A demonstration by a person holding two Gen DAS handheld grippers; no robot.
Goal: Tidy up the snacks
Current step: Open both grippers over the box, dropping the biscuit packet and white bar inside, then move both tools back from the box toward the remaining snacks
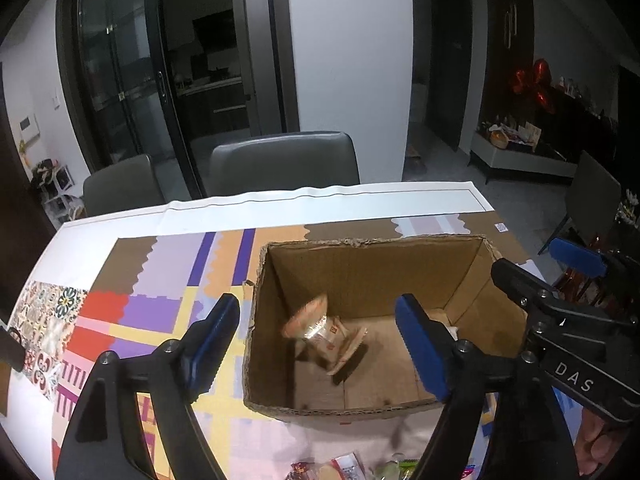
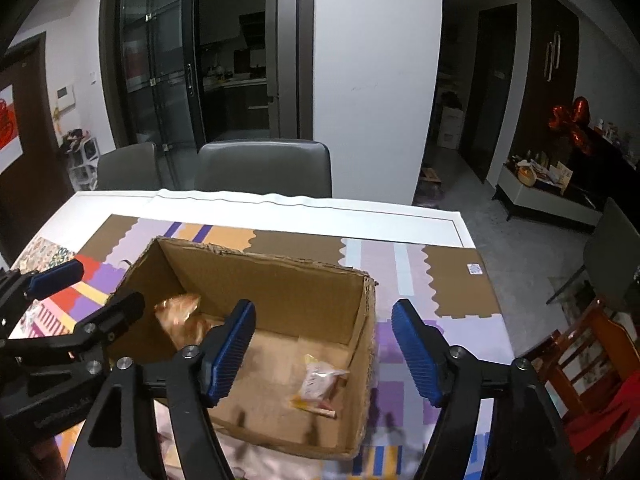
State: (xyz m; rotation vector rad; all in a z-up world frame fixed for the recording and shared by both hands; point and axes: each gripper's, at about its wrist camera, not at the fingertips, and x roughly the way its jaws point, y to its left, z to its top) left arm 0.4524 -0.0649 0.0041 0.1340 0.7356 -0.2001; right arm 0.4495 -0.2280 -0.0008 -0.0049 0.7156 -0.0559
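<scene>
An open cardboard box [image 1: 360, 264] stands on the patterned table mat; it also shows in the right wrist view [image 2: 280, 276]. A blurred tan snack packet [image 1: 324, 332] is in mid-air inside the box, below my left gripper [image 1: 320, 344], which is open and empty above the box's left part. The packet also shows in the right wrist view [image 2: 180, 316]. A second small packet [image 2: 320, 380] lies on the box floor at the right. My right gripper [image 2: 324, 352] is open and empty over the box's right wall. It appears at the right in the left wrist view [image 1: 536, 276].
More wrapped snacks [image 1: 344, 470] lie on the mat in front of the box. Two grey chairs [image 1: 284, 160] stand behind the table. The table's white far edge [image 1: 320, 196] runs behind the mat. A wooden chair [image 2: 592, 356] stands at the right.
</scene>
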